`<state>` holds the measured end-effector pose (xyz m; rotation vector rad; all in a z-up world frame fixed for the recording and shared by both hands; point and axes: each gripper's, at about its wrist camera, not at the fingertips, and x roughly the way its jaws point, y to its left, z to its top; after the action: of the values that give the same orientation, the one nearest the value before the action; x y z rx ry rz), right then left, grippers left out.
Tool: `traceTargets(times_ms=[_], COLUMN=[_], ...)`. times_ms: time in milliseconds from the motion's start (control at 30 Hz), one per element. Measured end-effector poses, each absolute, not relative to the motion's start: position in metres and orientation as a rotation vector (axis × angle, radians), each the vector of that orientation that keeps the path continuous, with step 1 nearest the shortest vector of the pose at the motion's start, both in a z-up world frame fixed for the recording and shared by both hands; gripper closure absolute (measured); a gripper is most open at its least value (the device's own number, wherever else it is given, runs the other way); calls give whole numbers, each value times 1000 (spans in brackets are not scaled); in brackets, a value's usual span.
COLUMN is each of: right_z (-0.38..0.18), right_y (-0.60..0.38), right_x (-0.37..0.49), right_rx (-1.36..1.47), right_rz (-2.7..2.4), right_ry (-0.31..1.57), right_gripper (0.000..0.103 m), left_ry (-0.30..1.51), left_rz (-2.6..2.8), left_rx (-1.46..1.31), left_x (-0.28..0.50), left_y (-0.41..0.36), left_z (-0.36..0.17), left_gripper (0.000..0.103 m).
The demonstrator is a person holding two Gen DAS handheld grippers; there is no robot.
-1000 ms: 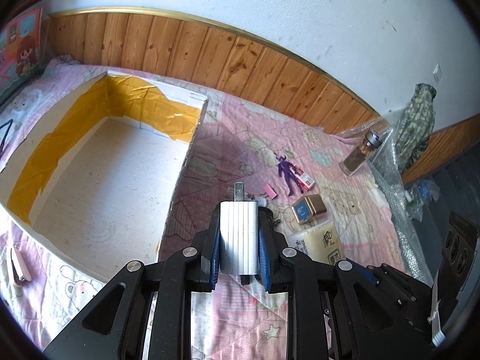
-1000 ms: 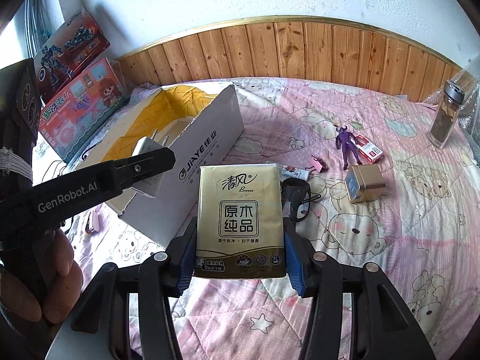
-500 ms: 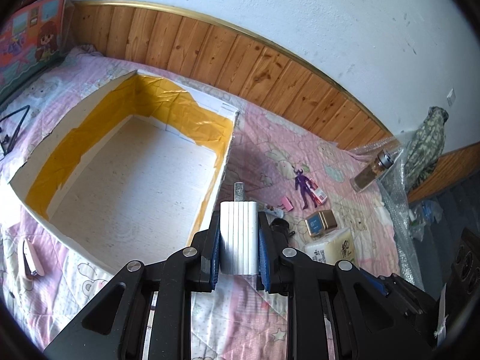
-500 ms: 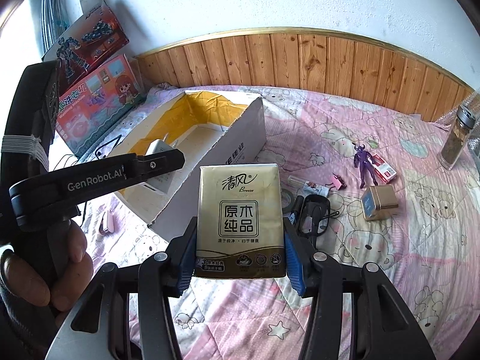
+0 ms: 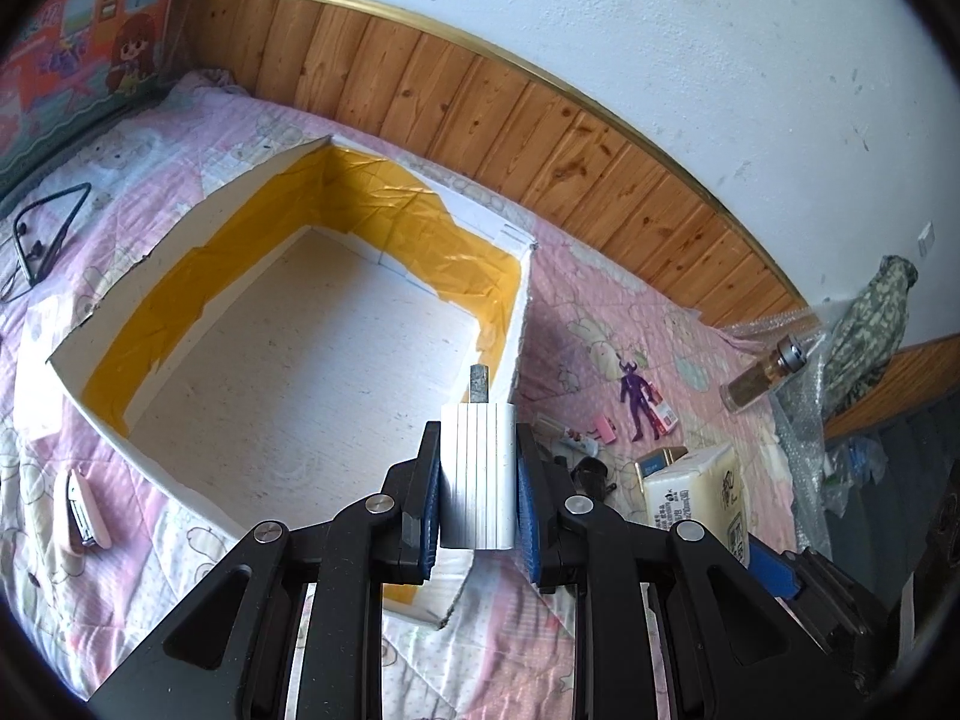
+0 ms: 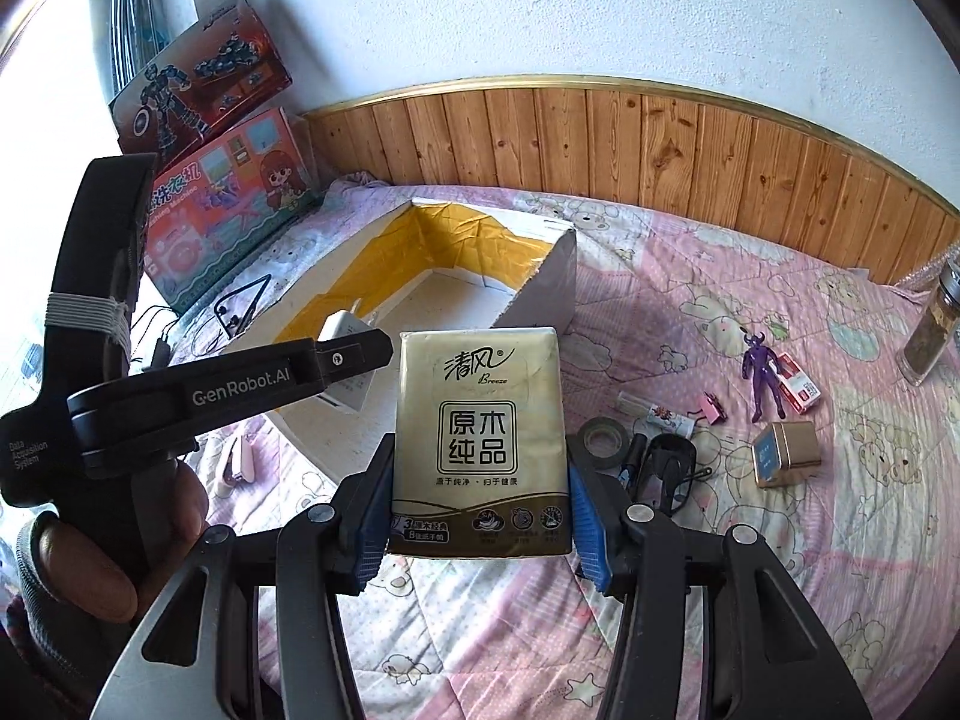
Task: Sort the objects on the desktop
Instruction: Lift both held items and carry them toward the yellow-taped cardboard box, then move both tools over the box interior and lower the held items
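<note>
My left gripper [image 5: 478, 450] is shut on a white ribbed charger plug [image 5: 478, 480], its metal prong pointing forward. It hangs over the near right corner of an open white cardboard box [image 5: 288, 372] lined with yellow tape; nothing lies inside. My right gripper [image 6: 480, 462] is shut on a gold tissue pack [image 6: 480, 420], held above the pink quilt just right of the box [image 6: 540, 294]. In the right wrist view the left gripper [image 6: 360, 354], with a hand around its grip, carries the charger [image 6: 345, 327] over the box's near edge.
On the quilt right of the box lie a purple figure [image 6: 762, 378], a gold tin [image 6: 786, 453], a black tape roll [image 6: 606, 435], a pink clip [image 6: 711, 408] and a glass bottle [image 6: 930, 336]. A pink stapler [image 5: 81, 510] lies left of the box. Toy boxes [image 6: 222, 204] lean on the wall.
Both grippers have moved left toward the box with their loads. The charger, earlier over the quilt beside the box wall, now hangs over the box's corner.
</note>
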<state>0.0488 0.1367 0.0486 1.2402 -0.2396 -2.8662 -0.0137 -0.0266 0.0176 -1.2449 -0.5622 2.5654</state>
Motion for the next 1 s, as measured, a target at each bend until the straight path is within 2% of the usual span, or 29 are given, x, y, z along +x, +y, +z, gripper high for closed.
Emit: traceTargets(times_ms=[1000], right_z=[67], right_y=[114], right_x=[-16], right_rx=[1212], right_rz=[-2778], right_ry=[-176], right_gripper=[51], left_ry=[-507], left_rz=[2645], left_rx=[-1310], left_x=[-55], left_y=[-67], left_z=[31], left_gripper=[81])
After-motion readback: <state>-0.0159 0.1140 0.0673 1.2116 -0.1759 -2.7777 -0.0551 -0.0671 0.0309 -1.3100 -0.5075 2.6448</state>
